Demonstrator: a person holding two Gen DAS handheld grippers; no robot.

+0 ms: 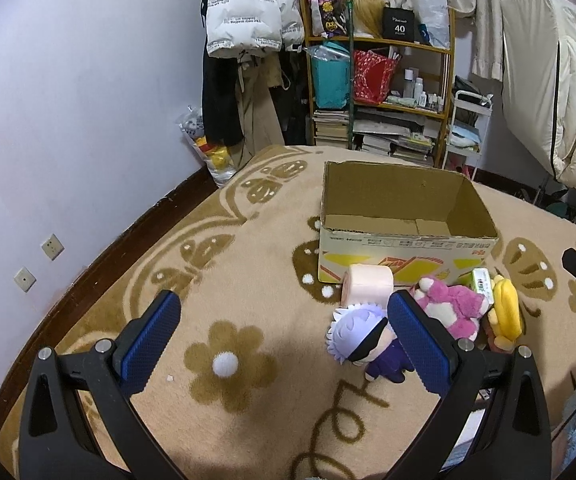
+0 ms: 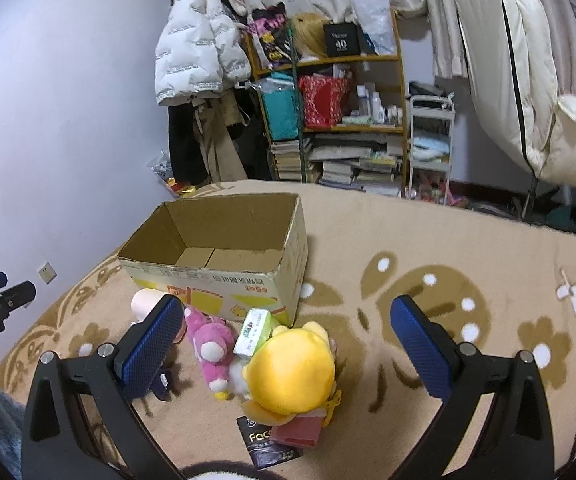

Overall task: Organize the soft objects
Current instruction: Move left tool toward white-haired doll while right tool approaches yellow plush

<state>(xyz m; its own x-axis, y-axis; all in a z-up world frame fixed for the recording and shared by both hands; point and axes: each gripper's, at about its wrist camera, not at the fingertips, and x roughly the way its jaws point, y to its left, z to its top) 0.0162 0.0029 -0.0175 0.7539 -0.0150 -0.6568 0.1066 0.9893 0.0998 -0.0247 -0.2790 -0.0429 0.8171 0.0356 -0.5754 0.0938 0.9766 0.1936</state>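
An open, empty cardboard box (image 1: 403,208) (image 2: 224,248) stands on the beige blanket. In front of it lie a pink paper roll (image 1: 367,282) (image 2: 144,304), a white-haired doll (image 1: 361,338), a pink plush bear (image 1: 453,306) (image 2: 212,346), a green tissue pack (image 1: 481,282) (image 2: 254,332) and a yellow plush (image 1: 505,310) (image 2: 291,368). My left gripper (image 1: 284,336) is open and empty, just left of the doll. My right gripper (image 2: 288,344) is open and empty above the yellow plush.
The bed is covered by a beige blanket (image 1: 248,280) with brown flowers and butterflies. A wall (image 1: 68,120) runs along the left. A shelf (image 1: 379,80) of books and bags and hanging coats (image 1: 248,20) stand behind. A dark packet (image 2: 268,446) lies near the yellow plush.
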